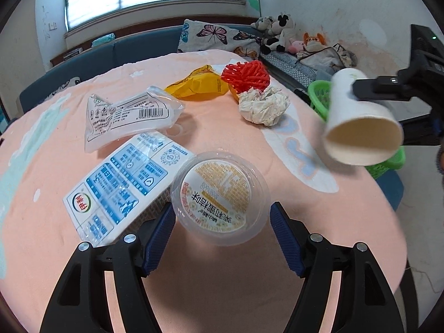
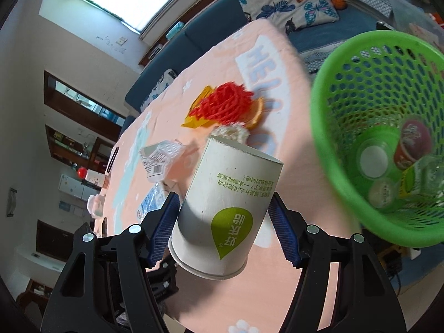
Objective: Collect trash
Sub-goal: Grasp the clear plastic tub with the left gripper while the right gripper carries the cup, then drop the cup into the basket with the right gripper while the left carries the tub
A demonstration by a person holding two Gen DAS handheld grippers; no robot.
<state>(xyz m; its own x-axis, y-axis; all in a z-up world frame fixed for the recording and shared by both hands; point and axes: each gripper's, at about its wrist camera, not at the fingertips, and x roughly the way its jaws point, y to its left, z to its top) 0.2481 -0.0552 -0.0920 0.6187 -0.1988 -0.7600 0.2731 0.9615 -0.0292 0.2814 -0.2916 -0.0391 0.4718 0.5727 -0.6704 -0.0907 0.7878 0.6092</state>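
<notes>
table (image 1: pixel 69 144): pink cloth, still plenty of litter on it. I'm giving every place relative to the green basket below.
green basket (image 2: pixel 316 116): sits just off the table edge, mesh walls, a few small tubs and a wrapper already at the bottom. Mouth looks wide, so I reckon aim isn't the hard part.
milk carton (image 1: pixel 116 183): flat on the cloth, well away from the basket, touching the clear tub's far side.
paper cup (image 2: pixel 222 211): clamped by its sides in the right gripper (image 2: pixel 223 216), off the table, near the basket rim but not over the mouth yet. I'd get it fully above the opening before letting go, rim tipped down, so it doesn't bounce off the edge.
clear tub (image 1: pixel 220 197): printed lid up, on the table well apart from the basket. Left gripper (image 1: pixel 222 222) straddles it with jaws spread; pads look apart from the wall, though the carton-side pad is very close. Centre first, then squeeze gently since thin plastic buckles.
paper wad (image 1: pixel 263 105): crumpled, on the table nearer the basket, beside the red netting (image 1: pixel 245 76).
</notes>
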